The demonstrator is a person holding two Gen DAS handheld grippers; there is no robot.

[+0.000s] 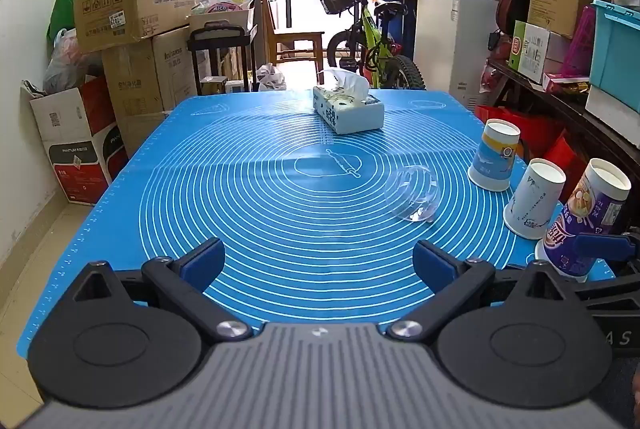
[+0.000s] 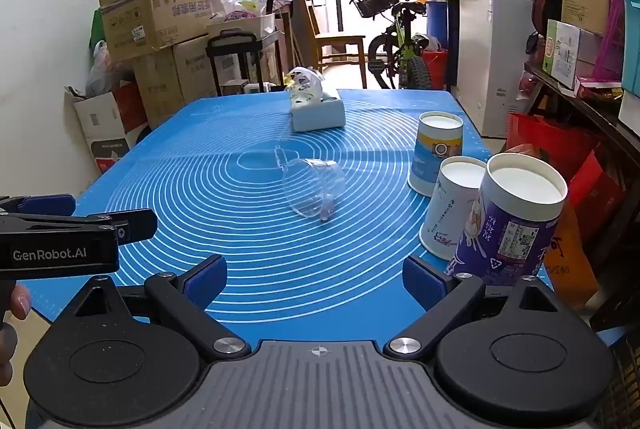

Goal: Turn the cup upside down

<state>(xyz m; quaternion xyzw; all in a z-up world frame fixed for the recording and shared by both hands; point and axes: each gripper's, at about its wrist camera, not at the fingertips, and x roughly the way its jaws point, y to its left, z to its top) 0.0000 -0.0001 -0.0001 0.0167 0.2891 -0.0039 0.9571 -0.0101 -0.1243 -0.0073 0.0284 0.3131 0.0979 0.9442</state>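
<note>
A clear plastic cup lies on its side on the blue mat, right of centre; it also shows in the right wrist view. Three paper cups stand upside down along the mat's right edge: a blue and yellow one, a white one and a purple one. My left gripper is open and empty near the mat's front edge. My right gripper is open and empty, its right finger close to the purple cup.
A tissue box stands at the far middle of the mat. The left gripper's side shows at the left of the right wrist view. Cardboard boxes, a bicycle, a freezer and shelves surround the table.
</note>
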